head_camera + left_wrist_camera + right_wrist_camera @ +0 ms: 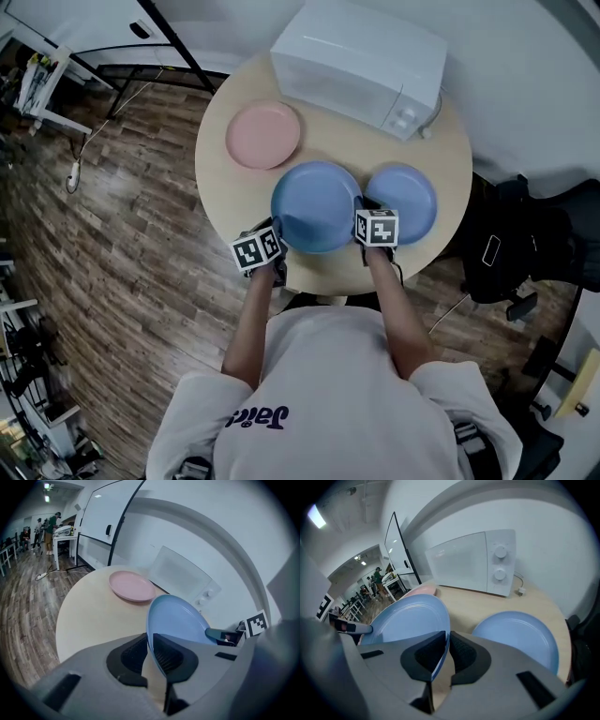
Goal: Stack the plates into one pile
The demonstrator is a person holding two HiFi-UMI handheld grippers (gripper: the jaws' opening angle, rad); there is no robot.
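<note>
Head view shows the large blue plate [317, 206] pinched at opposite rims: the left gripper [278, 228] is clamped on its left edge, the right gripper [361, 210] on its right edge. The plate is over the round table [214, 178], between the pink plate [263, 134] and the smaller blue plate [410, 202].

- We wear a white short-slv tee [328, 394] w/ dark purple lettering.
- Our left gripper [277, 228] & right gripper [362, 204]: grey shells, black ribbed pads [136, 656].
- Each carries a white cube [257, 250] w/ black sq. markers.
</note>
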